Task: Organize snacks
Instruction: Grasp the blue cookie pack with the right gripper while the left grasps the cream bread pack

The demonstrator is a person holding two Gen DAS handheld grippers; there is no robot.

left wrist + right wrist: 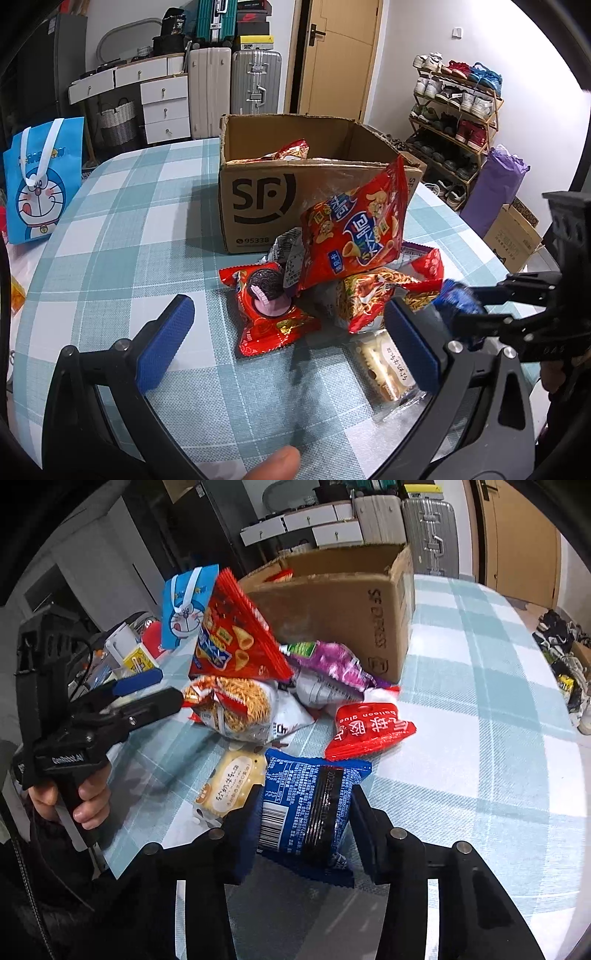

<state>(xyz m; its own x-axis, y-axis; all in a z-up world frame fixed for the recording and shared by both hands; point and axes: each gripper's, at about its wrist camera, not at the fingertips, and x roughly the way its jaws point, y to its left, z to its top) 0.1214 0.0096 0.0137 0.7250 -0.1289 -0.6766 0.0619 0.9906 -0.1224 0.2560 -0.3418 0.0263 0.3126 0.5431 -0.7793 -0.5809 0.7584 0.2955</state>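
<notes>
Snack pile (pixel 343 273) (perhaps 6 packets) fronts cardboard box (pixel 295 188).

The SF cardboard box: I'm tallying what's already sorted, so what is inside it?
Inside the SF cardboard box, one red snack packet pokes above the front wall. The walls cover the box floor, so anything else inside cannot be seen.

blue packet (pixel 306 812): upright, lifted | snack pile (pixel 332 273): on table, touching cardboard box (pixel 266 206) front
</notes>
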